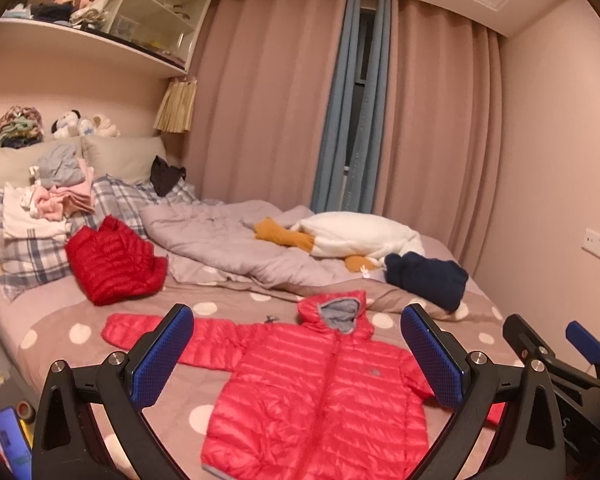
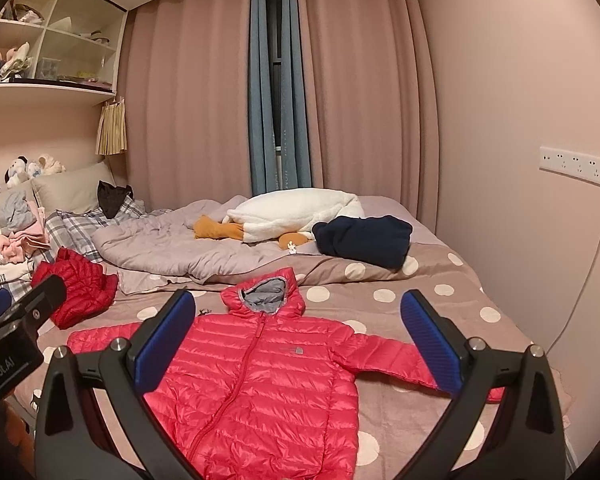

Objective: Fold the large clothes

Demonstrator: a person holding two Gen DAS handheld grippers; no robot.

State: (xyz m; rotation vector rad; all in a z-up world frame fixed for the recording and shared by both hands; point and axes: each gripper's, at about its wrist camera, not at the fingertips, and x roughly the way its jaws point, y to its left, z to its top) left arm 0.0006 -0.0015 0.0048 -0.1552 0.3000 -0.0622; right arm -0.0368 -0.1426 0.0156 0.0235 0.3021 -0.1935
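A home bedroom: a bed in polka-dot bedding fills the middle, pillows and plush toys at left, floor-length curtains behind, wall shelves upper left.

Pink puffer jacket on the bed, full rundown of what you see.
The pink puffer jacket is quilted in horizontal rows with a shiny, nylon-like shell, a grey-lined hood and a small chest logo. It lies flat, front up, zipped shut, both sleeves spread outward, hood toward the rumpled grey duvet. It rests on the polka-dot bedspread. Nothing grips it: both grippers' jaws are open above it.
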